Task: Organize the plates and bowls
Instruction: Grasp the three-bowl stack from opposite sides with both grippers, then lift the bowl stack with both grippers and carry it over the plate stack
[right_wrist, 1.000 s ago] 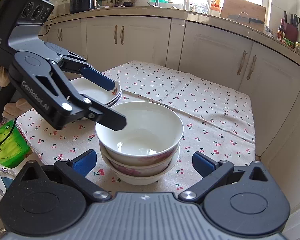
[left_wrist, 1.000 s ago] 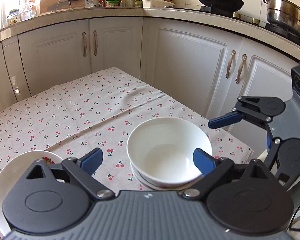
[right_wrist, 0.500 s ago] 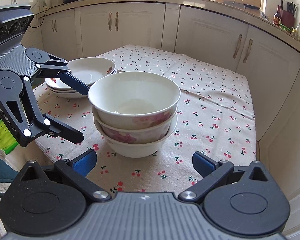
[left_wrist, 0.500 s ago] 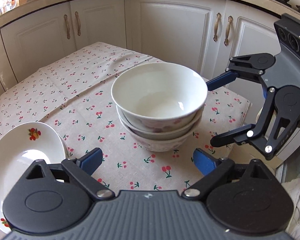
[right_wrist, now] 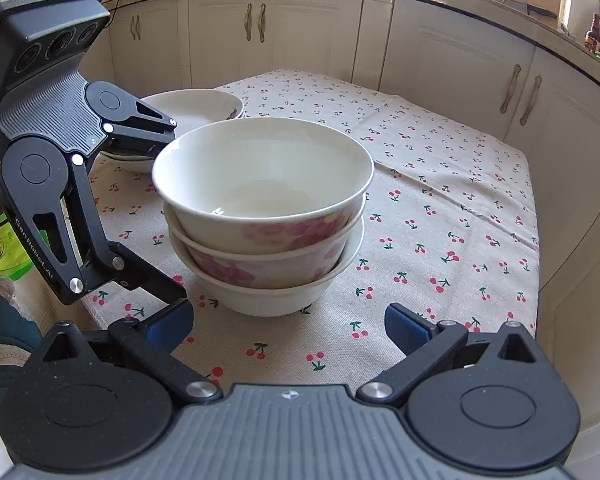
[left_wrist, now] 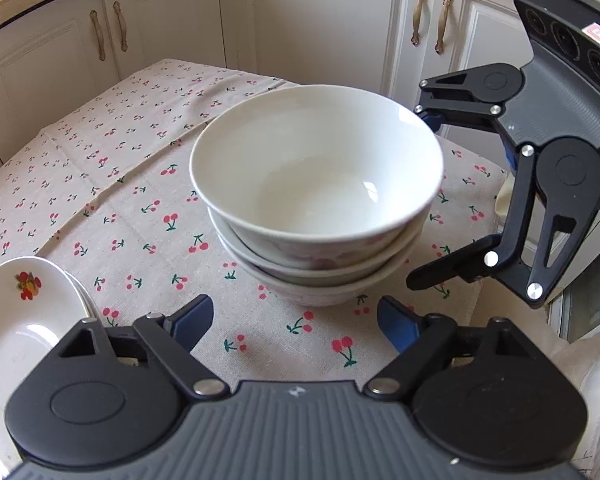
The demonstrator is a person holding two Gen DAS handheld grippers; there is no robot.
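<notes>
On the cherry-print tablecloth [right_wrist: 440,200], three nested bowls [right_wrist: 264,216] sit upright, mouths upward, between the wide-open, empty left gripper [left_wrist: 296,316] and right gripper [right_wrist: 288,320].

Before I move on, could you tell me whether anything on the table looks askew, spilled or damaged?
Nothing stands out. The three bowls sit nested in a fairly even stack on the cherry-print tablecloth, and the plates lie stacked beside them. No spills or chips show. Both the left gripper and the right gripper are open and empty.
</notes>
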